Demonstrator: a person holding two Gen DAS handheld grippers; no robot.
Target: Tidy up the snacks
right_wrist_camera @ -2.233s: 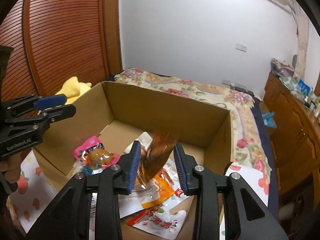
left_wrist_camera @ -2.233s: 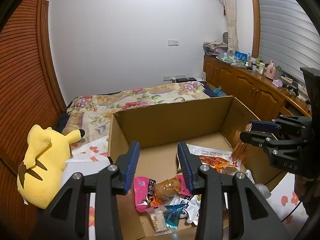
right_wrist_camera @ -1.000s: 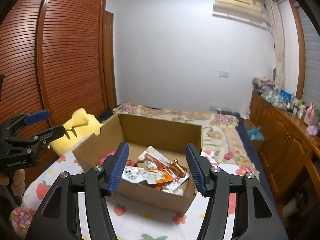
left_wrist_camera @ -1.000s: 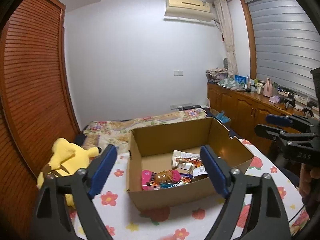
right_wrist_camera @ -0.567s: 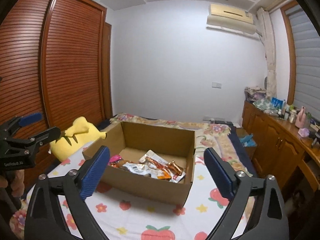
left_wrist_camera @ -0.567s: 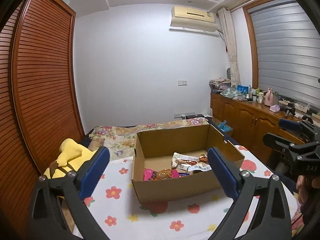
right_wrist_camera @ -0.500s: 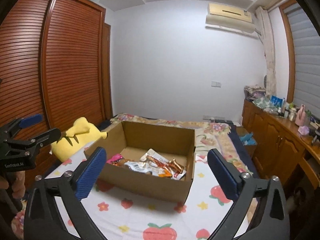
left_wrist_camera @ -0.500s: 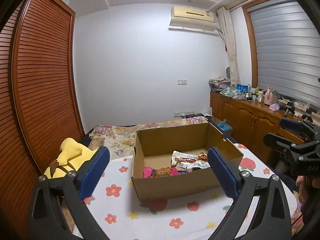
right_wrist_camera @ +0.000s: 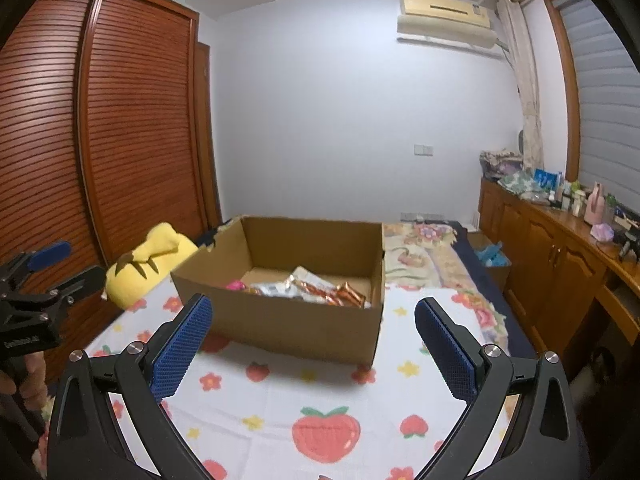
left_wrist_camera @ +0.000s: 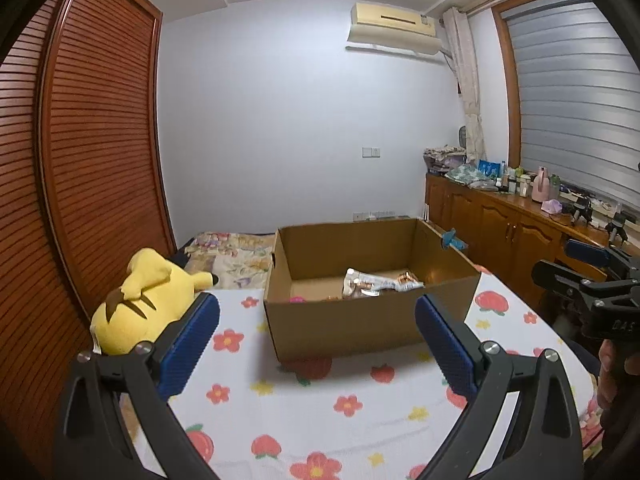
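An open cardboard box (left_wrist_camera: 372,326) stands on a table with a fruit-and-flower cloth (left_wrist_camera: 312,408). Snack packets (left_wrist_camera: 380,282) lie inside it; in the right wrist view the box (right_wrist_camera: 288,326) shows orange and silver packets (right_wrist_camera: 316,286) and a pink one. My left gripper (left_wrist_camera: 318,344) is wide open and empty, well back from the box. My right gripper (right_wrist_camera: 314,346) is wide open and empty, also back from the box. Each gripper shows at the edge of the other's view: the right gripper (left_wrist_camera: 588,276) and the left gripper (right_wrist_camera: 44,276).
A yellow plush toy (left_wrist_camera: 144,300) lies left of the box by the slatted wooden wardrobe (left_wrist_camera: 80,184). A bed with a floral cover (right_wrist_camera: 424,252) lies behind the box. A wooden cabinet (left_wrist_camera: 504,232) with bottles runs along the right wall.
Both grippers have drawn back and up from inside the box and opened wide. The orange packet that was between the right fingers now lies in the box.
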